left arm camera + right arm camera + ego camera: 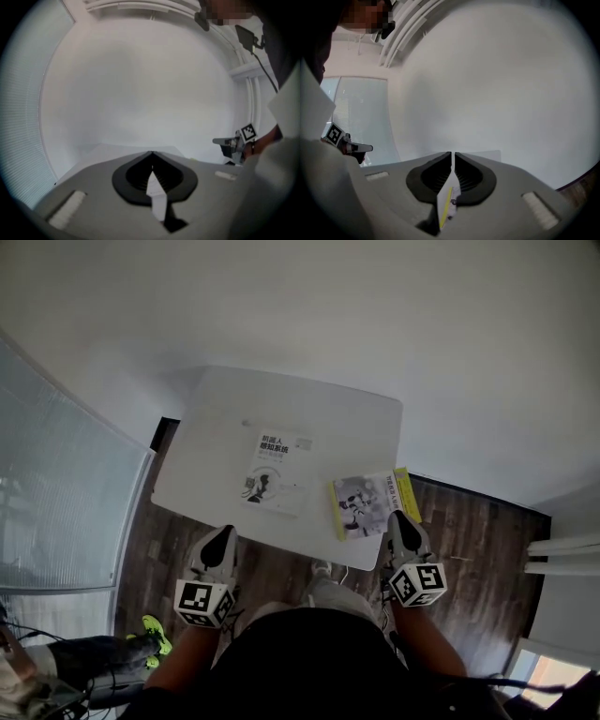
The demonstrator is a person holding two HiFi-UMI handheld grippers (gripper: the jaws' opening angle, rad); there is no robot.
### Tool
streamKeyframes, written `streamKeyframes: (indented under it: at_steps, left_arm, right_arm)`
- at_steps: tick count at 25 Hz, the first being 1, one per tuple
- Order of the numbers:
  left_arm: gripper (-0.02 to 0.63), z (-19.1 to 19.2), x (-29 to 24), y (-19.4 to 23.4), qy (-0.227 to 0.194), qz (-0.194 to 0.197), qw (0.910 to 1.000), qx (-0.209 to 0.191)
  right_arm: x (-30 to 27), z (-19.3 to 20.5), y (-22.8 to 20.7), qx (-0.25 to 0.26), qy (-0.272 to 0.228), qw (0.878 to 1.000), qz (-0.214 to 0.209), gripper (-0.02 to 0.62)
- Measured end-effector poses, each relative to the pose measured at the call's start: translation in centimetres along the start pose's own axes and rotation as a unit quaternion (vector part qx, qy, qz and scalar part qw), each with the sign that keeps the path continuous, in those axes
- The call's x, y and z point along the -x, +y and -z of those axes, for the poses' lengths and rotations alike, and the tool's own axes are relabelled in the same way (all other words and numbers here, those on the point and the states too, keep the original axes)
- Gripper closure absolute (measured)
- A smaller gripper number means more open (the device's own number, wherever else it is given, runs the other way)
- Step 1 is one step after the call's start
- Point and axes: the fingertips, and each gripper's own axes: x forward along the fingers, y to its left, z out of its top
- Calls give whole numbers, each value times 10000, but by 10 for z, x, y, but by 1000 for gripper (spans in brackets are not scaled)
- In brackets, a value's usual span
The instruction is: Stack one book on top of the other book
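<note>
Two books apart on table, white book with Chinese title, yellow-edged book print unreadable, left gripper and right gripper jaws together, empty

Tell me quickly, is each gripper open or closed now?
Left gripper: closed, holding nothing.
Right gripper: closed, holding nothing.
</note>
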Motion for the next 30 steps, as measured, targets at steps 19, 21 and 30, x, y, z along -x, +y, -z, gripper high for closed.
streamKeyframes:
  at_steps: [19,21,30]
  left_arm:
    - [601,-34,-66,19,-104,159,9996,-195]
    - [601,-37,-72,28,-79,286,9994,-162]
    - [601,-55,-105,74,77,1087,9936,-285]
  right_arm:
    - [-76,18,-6,-210,328,9991,-180,581]
    - [-83,15,1,-185,315,9993,-103,581]
    - [-105,4,40,-400,229,9973,570,581]
